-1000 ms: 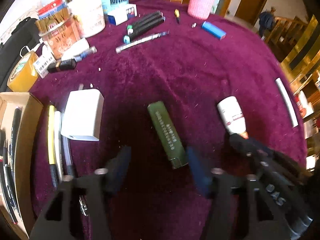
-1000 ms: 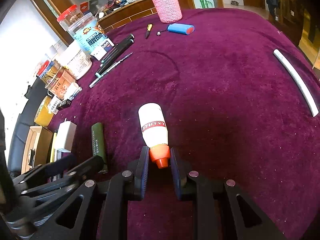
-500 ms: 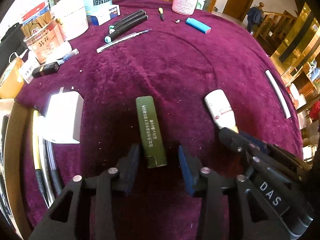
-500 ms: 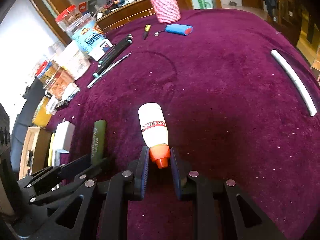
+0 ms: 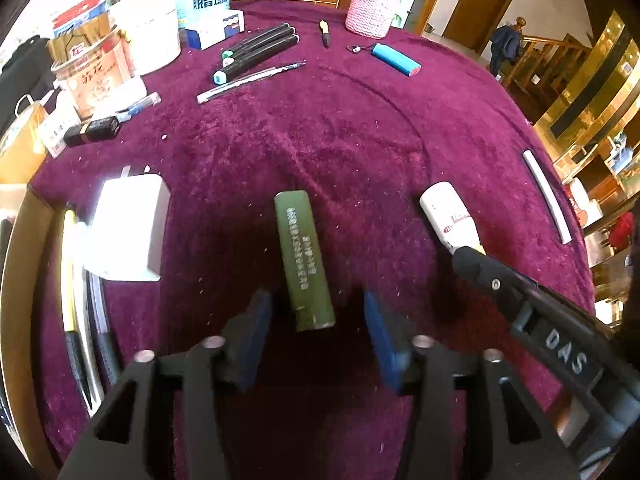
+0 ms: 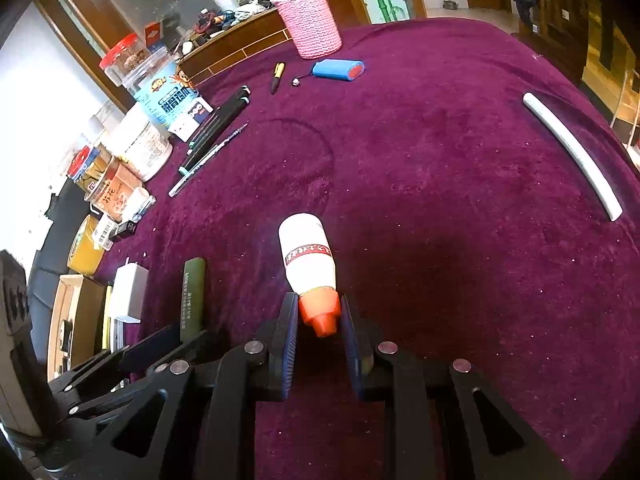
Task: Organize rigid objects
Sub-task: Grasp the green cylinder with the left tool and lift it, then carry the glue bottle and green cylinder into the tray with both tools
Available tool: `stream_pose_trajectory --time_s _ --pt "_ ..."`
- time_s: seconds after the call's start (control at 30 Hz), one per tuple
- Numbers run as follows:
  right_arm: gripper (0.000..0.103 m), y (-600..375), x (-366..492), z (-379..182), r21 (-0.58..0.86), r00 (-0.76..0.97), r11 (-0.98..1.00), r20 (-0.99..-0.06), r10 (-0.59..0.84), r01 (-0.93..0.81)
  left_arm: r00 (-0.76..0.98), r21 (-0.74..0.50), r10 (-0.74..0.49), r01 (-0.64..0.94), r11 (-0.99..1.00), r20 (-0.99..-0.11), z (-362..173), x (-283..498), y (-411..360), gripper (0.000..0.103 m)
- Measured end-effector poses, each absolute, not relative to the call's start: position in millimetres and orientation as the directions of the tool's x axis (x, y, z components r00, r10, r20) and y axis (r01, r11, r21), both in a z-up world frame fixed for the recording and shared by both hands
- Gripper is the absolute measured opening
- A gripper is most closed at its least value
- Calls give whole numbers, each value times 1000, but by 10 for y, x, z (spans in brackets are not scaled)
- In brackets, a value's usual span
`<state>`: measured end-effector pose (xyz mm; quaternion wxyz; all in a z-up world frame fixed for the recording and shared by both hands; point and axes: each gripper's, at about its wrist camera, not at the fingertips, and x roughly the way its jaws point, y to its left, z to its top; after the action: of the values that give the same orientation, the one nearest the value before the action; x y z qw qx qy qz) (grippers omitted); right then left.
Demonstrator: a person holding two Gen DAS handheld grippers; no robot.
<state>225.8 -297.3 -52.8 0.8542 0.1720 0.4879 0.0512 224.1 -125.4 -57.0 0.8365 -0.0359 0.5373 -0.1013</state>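
Note:
A green bar with white print [image 5: 304, 260] lies on the purple cloth; its near end sits between the open jaws of my left gripper [image 5: 316, 320], with gaps on both sides. It also shows in the right wrist view [image 6: 193, 296]. My right gripper [image 6: 319, 320] is shut on the orange cap of a white glue bottle [image 6: 307, 256] lying on the cloth. The bottle also shows in the left wrist view [image 5: 448, 216].
A white charger [image 5: 128, 232] and pens [image 5: 76, 280] lie left, beside a cardboard box [image 5: 16, 300]. Markers [image 5: 256, 52], a blue lighter [image 5: 396, 59], a pink-sleeved cup [image 5: 372, 4] and jars [image 5: 96, 76] stand far. A white stick [image 6: 572, 152] lies right.
My left gripper has moved forward around the green bar and its jaws have narrowed from wide open. My right gripper stays shut on the bottle cap.

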Motion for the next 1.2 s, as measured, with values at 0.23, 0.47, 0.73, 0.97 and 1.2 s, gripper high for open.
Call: stream_pose_trajectory --time_s 0.23,0.47,0.73,0.97,1.2 --pt "23 -2966 2259 -536 343 518 936 -817 254 82 439 -167 -203 119 979 -875 -525 2236 -1224 65" --pt "23 -2953 2265 -553 339 513 937 -820 252 81 452 -80 -117 101 992 -884 -597 2406 -1243 39" --pt "23 -2924 2283 -582 330 506 942 -824 253 65 455 -31 -96 147 989 -885 -584 2273 -1248 19" --pt "23 -2753 2264 -585 317 495 948 -821 286 -22 499 -139 -164 87 986 -851 -339 1724 -754 19" --pt "22 -2515 2202 -594 183 522 980 -829 199 -82 489 -207 -217 76 975 -845 -123 1259 -355 19"
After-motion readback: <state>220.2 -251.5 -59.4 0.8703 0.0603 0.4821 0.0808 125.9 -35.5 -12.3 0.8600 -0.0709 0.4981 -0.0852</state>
